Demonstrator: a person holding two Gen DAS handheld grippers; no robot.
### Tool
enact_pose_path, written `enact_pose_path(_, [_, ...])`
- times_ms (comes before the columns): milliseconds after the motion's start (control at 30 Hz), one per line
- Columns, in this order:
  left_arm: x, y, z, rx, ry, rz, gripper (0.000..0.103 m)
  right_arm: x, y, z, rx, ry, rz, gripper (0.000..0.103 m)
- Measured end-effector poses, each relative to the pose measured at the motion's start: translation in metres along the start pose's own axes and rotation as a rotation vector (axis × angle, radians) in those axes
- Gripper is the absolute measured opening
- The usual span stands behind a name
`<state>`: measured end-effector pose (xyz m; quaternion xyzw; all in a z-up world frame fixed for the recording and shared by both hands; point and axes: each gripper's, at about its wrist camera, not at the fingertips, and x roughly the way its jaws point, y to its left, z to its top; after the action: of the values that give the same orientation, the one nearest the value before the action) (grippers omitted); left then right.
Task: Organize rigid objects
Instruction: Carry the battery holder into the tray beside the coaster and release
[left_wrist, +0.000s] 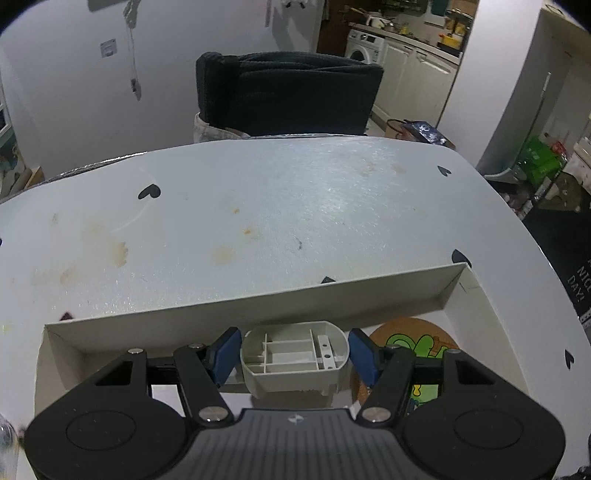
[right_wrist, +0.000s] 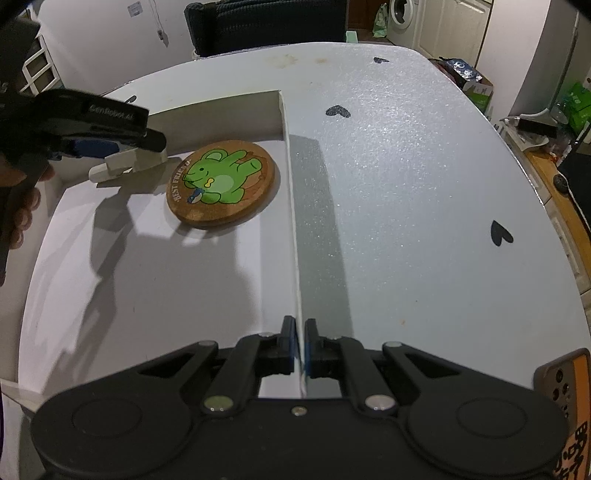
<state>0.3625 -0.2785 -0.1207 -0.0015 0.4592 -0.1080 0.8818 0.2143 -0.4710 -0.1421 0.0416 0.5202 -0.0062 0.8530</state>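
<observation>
Blue pads (left_wrist: 225, 354) of my left gripper (left_wrist: 293, 354) clamp a ribbed grey plastic holder (left_wrist: 295, 356); my right gripper (right_wrist: 300, 345) pinches the thin cardboard box wall (right_wrist: 293, 229).

"BEST FRIEND" on coaster (right_wrist: 221, 184) (frog picture)

A white surface (left_wrist: 295, 206) with small black hearts and brownish stains fills the room's middle. Behind its far edge stands a dark chair (left_wrist: 288, 96). White walls (left_wrist: 66, 92) surround; a washing machine (left_wrist: 364, 46) stands beyond.
</observation>
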Motion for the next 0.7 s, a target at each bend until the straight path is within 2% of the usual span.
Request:
enact_pose_path(233, [-0.005,0.001,-0.003,-0.023,0.032,-0.022,0.065,0.000,0.002,0.000,-0.011,0.000,-0.003,0.005])
enact_pose_path(333, [-0.013,0.000,-0.004,-0.021,0.034,-0.028,0.073,0.000,0.002,0.000,-0.013,0.000,-0.004,0.005])
enact_pose_path(467, [-0.027,-0.001,-0.009,-0.007,0.028,-0.042,0.076,0.000,0.002,0.000,-0.010,0.000,-0.001,0.005])
enact_pose_path(700, [-0.058,-0.001,-0.018,0.014,0.009,-0.054,0.091,0.000,0.002,0.000,-0.021,0.000,0.000,0.005])
